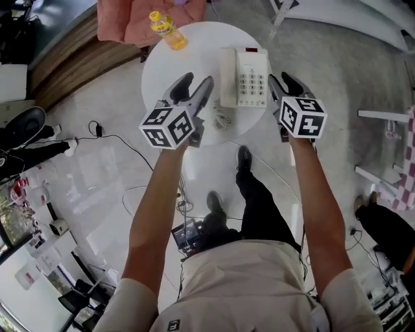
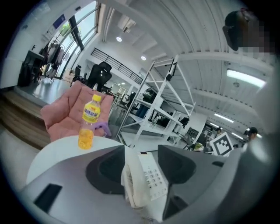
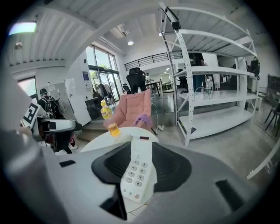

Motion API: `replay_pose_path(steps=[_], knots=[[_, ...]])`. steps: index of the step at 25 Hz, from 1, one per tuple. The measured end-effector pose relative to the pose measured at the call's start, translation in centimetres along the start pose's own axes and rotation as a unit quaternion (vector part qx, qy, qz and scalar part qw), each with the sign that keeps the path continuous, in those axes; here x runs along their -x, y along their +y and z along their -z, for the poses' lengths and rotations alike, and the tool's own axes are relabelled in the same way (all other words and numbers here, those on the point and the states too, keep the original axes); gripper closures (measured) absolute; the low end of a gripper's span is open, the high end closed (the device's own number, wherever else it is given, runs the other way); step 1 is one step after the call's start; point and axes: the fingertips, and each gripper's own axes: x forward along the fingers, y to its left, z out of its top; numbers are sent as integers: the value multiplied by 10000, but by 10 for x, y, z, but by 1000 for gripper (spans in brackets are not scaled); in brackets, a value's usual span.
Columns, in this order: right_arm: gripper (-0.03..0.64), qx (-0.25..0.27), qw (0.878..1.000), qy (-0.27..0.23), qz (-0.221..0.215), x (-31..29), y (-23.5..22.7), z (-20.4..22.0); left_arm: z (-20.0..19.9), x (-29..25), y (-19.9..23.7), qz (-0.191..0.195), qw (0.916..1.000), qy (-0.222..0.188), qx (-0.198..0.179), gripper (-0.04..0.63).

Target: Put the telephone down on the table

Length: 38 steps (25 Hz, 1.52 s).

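The white telephone (image 1: 243, 78) lies flat on the round white table (image 1: 194, 45), handset on its left side, keypad up, its coiled cord (image 1: 222, 120) at the near end. My left gripper (image 1: 196, 81) hovers at the phone's near left with its jaws apart and nothing between them. My right gripper (image 1: 280, 78) hovers at the phone's near right, also open and empty. In the left gripper view the telephone (image 2: 142, 177) shows beyond the gap of the jaws, clear of the pads. The right gripper view shows the telephone (image 3: 138, 173) the same way.
A yellow drink bottle (image 1: 167, 30) stands at the table's far left edge, in front of a pink chair (image 1: 130, 19). Cables run over the glossy floor at left. White shelving (image 3: 210, 87) stands to the right. Another person's feet (image 1: 366, 204) show at the right.
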Motion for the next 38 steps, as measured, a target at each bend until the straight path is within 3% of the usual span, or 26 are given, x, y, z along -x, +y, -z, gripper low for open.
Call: replay_pose_path(steps=[5,10,16,26,38], knots=[[624,460,9981,-389,-135,57,45,-48,-52,58,-37,245,9986,-348,-326,489],[625,801,9931,-762,-389,113,90,-92,-91,112,-74,452,9960,-509,-583,567],[624,1111,9848,-1113,-737,189,148,-123,-119,191,-118,631,9930,-698,-720,578],[624,1540,9713,-1367,-1194,294,231,-138,-155,315,-157,665,9858,-1005,-1167,580],[626,1777,9602,-1757,-1246,407,287,-146,-193,445,-192,454,9739,-1517,-1625,580]])
